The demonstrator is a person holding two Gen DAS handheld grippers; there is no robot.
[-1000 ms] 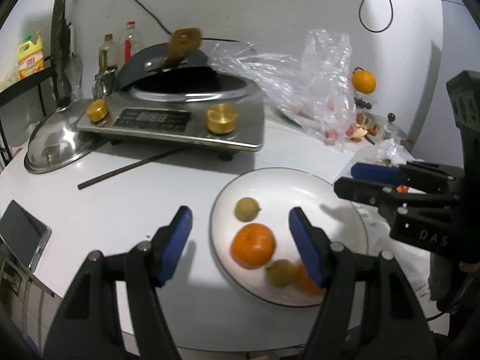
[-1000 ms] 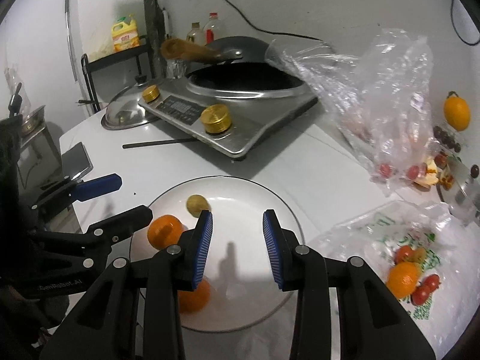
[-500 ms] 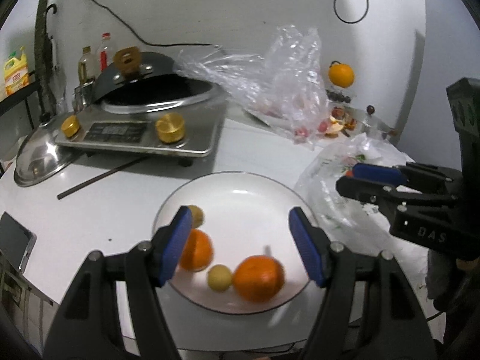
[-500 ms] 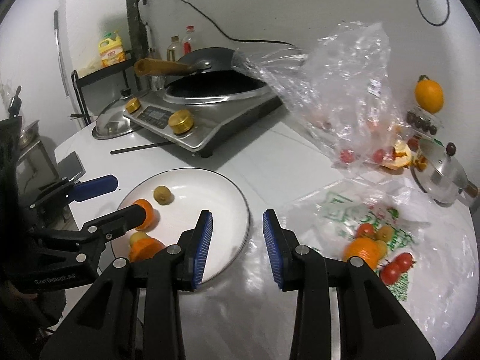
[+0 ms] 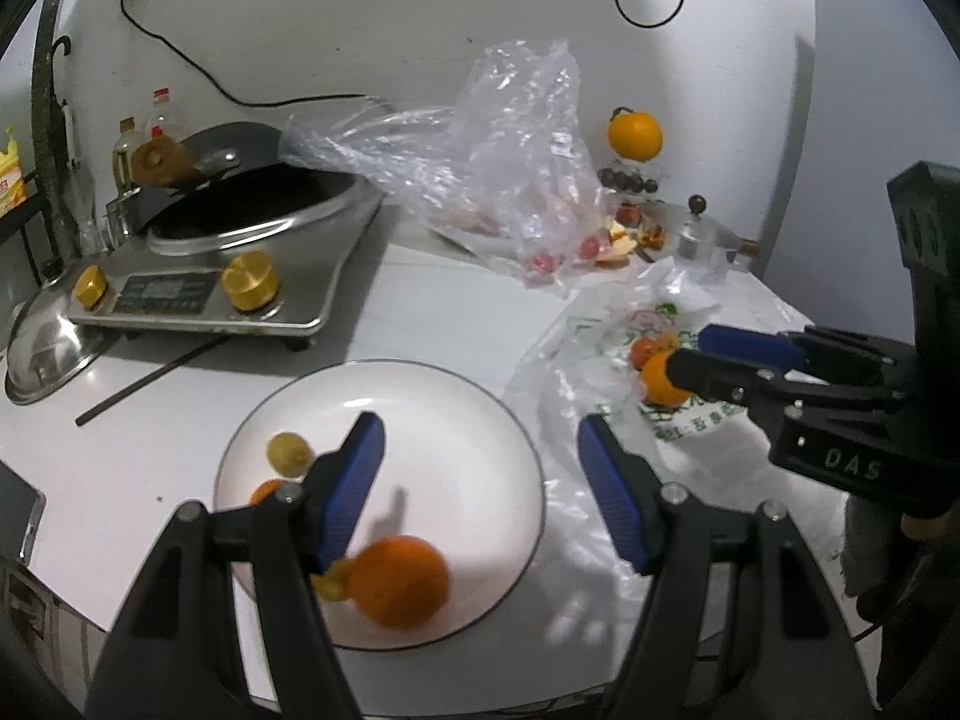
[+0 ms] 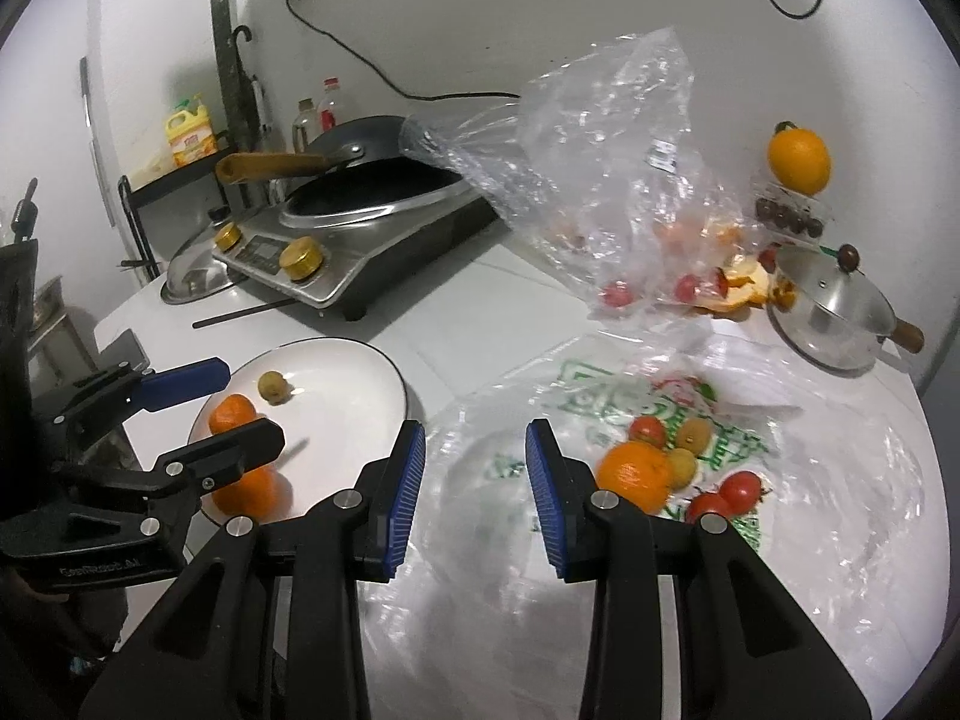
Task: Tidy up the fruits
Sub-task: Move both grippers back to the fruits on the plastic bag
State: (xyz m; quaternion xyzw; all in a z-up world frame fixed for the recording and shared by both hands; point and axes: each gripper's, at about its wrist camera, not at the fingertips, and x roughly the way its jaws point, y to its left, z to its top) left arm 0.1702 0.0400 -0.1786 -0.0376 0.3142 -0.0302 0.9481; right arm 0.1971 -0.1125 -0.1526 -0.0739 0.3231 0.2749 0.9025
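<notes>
Both hand-held grippers were spread and empty: the left hand-held gripper [image 5: 480,480] above the plate [image 6: 372,387] of oranges, the right hand-held gripper [image 6: 474,480] beside the orange [image 6: 636,471] on the printed bag [image 6: 780,480]. A fetch was judged underway; a rightward reach and pinch would be needed next.

Left tool [image 5: 480,483] hung low, jaws spread wide, nothing between blue pads. Right tool [image 6: 474,489] alongside, level, jaws parted narrower, also empty. Both pointed forward, side by side, apart.
</notes>
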